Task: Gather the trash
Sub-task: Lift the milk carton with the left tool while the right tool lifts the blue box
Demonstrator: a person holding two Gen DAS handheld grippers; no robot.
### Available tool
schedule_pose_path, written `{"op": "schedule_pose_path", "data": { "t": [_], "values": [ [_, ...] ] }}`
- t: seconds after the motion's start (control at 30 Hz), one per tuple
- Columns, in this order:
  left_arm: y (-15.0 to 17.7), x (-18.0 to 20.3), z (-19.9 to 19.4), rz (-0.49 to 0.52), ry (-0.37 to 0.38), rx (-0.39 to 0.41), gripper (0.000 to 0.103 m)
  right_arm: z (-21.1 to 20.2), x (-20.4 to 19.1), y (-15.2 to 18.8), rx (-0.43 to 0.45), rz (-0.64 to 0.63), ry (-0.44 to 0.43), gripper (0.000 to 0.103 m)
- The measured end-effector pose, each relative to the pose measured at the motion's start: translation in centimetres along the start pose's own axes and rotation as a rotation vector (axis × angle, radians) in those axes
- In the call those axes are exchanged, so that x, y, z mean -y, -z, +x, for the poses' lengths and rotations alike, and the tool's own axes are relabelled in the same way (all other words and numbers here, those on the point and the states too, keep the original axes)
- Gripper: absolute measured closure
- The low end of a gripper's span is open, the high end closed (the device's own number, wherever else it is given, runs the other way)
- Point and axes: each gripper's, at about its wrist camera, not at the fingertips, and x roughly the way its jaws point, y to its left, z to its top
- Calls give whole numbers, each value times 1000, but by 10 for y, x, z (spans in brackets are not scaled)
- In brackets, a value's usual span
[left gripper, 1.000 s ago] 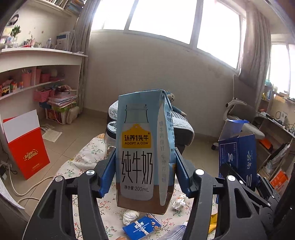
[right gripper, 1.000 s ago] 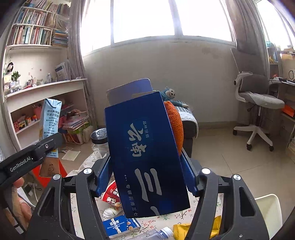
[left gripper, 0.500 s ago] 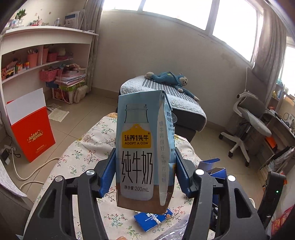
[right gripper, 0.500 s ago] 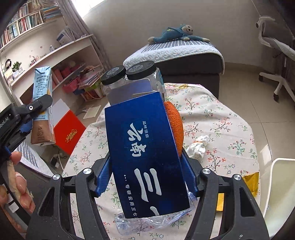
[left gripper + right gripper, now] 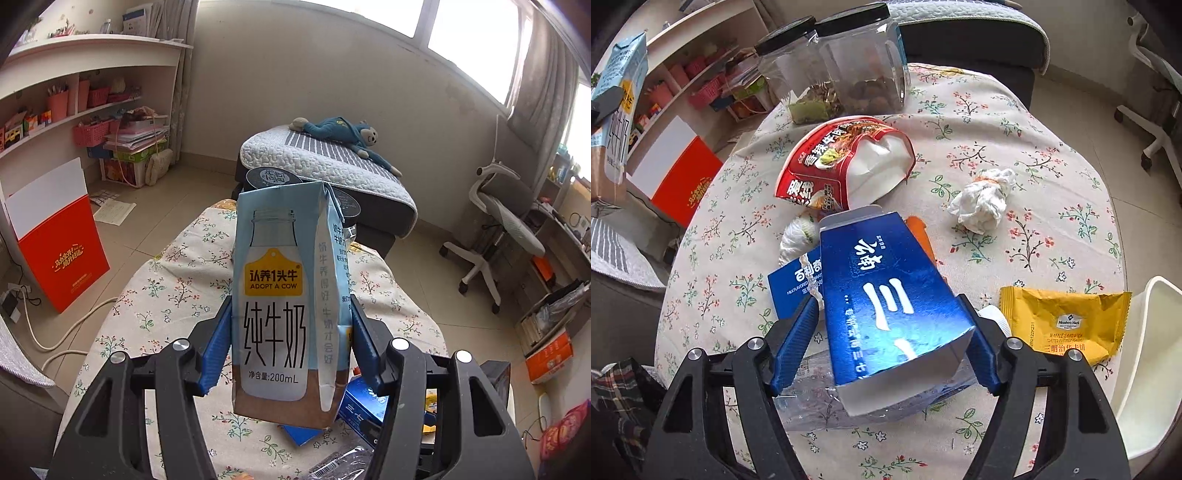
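My left gripper is shut on a light-blue milk carton and holds it upright above the flowered table; the same carton shows at the far left of the right wrist view. The jaws of my right gripper are opening, pointed steeply down at the table. A dark blue cardboard box lies tilted between them, with a gap at the left pad. Under it lies a crushed clear plastic bottle.
On the cloth lie a red noodle cup, a crumpled tissue, a yellow wrapper and a blue biscuit pack. Two black-lidded jars stand at the far edge. A white container sits off the right side.
My right gripper tipped steeply down toward the table and its jaws widened around the blue box, which tilted. My left gripper dipped slightly, still gripping the milk carton.
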Motion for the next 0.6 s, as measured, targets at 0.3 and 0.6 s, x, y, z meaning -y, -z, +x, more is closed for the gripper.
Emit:
{"op": "schedule_pose_path", "data": {
  "t": [0.3,0.6],
  "values": [
    [3,3,0,18,-1,-12,45,3,-4,-2,-12,-23,-8,42],
    [1,-1,0,-3,-12,-13,45,-41,-10,-17,152,-14,-36,53]
  ]
}}
